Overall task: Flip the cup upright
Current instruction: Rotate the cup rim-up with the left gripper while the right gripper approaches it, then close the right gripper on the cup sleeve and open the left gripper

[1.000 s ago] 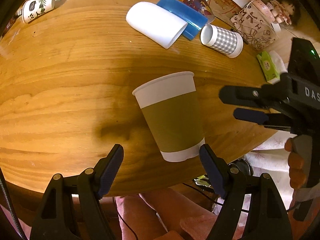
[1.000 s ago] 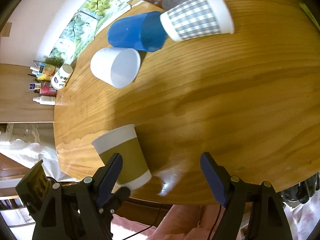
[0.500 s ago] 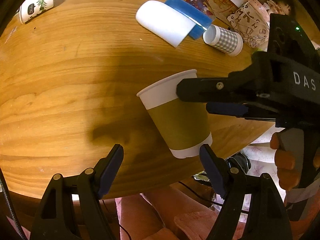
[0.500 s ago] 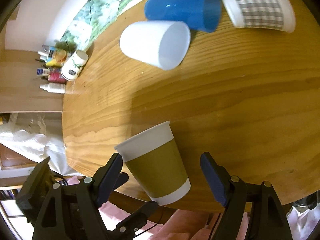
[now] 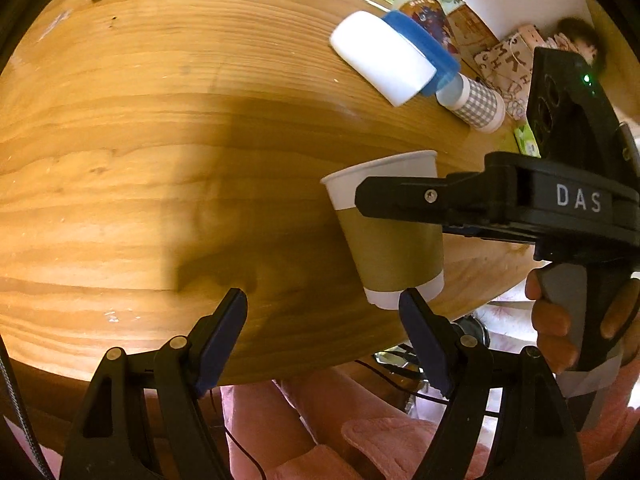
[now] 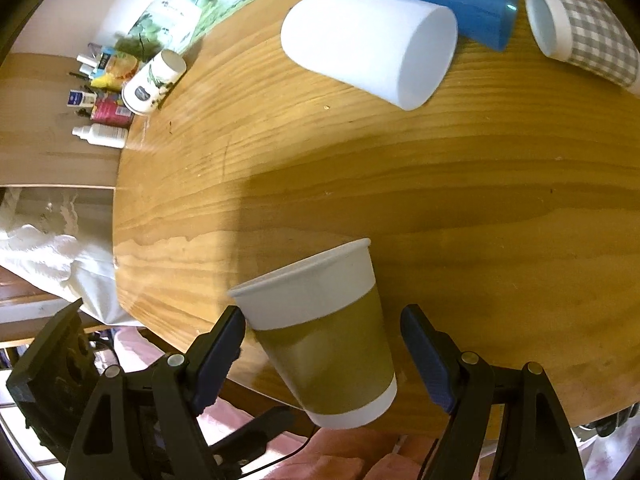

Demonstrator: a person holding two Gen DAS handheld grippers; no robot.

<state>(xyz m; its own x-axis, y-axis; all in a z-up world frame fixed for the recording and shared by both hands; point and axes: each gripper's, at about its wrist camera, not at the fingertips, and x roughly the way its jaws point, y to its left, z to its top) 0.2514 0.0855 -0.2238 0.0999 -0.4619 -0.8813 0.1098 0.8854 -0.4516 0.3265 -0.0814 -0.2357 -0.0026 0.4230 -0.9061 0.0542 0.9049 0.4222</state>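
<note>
i see the olive-banded paper cup upside down near the counter edge, sitting between the spread fingers of my right gripper, which hasn't clamped it, while my left gripper hangs open just beside it.

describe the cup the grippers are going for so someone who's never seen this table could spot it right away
On the round wooden table, look at the near edge. The white paper cup with an olive-brown sleeve stands there alone, rim up, between the open right gripper fingers. The plain white, blue and grey-checked cups lie far back.
</note>
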